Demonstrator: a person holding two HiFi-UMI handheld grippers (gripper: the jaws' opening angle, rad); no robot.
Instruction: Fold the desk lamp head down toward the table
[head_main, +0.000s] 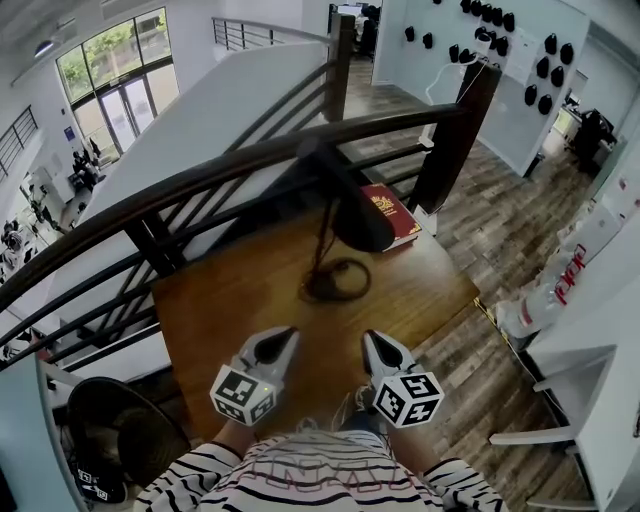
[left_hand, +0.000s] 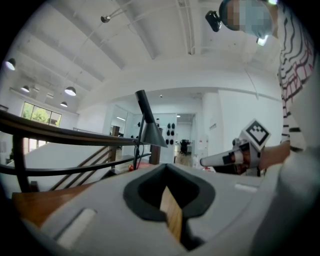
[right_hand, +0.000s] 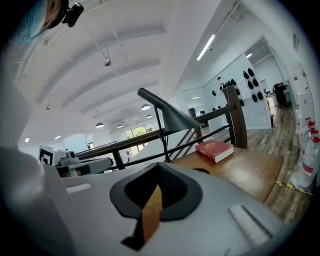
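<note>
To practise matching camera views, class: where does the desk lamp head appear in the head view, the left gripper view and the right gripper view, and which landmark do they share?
Head view: desk lamp head near centre, just left of the red book.
Left gripper view: desk lamp head slightly left of centre.
Right gripper view: desk lamp head near centre, cone opening rightward.
Shared landmark: the dark handrail behind it.

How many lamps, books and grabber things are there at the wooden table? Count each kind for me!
Lamps: 1, the desk lamp
Books: 1, the red book
Grippers: 2, the left gripper and the right gripper
Total: 4
</note>
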